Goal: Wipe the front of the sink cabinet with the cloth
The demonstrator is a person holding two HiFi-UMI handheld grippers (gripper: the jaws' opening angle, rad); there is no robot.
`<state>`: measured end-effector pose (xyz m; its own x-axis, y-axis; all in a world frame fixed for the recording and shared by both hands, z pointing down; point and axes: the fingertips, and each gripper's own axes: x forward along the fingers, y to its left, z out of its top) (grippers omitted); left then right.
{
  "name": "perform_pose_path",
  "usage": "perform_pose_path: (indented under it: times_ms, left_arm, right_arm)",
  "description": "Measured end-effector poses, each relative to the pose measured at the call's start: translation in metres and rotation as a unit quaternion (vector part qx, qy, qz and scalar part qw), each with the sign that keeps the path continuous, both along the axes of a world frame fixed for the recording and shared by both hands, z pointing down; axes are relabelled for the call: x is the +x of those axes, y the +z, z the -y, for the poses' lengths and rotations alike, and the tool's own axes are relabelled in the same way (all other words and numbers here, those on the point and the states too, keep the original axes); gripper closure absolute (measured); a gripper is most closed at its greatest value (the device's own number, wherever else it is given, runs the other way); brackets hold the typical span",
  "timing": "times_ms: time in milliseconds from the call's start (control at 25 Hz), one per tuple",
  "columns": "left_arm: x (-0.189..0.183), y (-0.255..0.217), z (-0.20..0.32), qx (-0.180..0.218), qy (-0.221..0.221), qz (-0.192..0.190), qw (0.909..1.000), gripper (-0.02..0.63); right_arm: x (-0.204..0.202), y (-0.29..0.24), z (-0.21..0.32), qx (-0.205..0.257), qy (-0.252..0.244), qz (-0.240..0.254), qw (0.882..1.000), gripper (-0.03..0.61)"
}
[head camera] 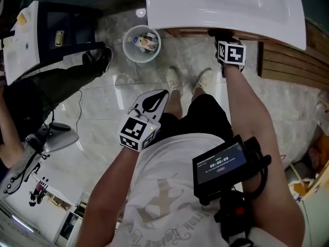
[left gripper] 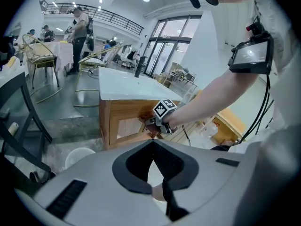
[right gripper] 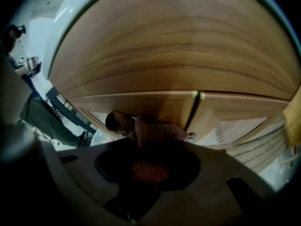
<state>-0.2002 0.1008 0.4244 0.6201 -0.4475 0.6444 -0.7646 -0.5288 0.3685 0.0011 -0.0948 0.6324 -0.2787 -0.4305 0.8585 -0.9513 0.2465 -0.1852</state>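
- The right gripper is clenched on the cloth. The cloth sticks out at 12 o'clock and touches the cabinet front, just beside the door seam.
- The left gripper is closed on nothing and is well apart, at 7 o'clock from the right one in the head view.

The pale, marbled floor carries a white bin with rubbish inside, close to the wooden cabinet that stands on it. A pair of light shoes stands just before the cabinet. Wooden slats lie at the right, and a grey round base rests at the left.
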Motion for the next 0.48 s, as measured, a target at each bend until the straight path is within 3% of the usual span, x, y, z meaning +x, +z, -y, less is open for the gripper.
perform_pose_path:
  times_ms: [480]
  left_arm:
    - [-0.037, -0.001, -0.005, 0.005, -0.034, 0.002, 0.9994, 0.606]
  right_arm:
    - [-0.111, 0.000, 0.000, 0.014, -0.085, 0.041, 0.995, 0.438]
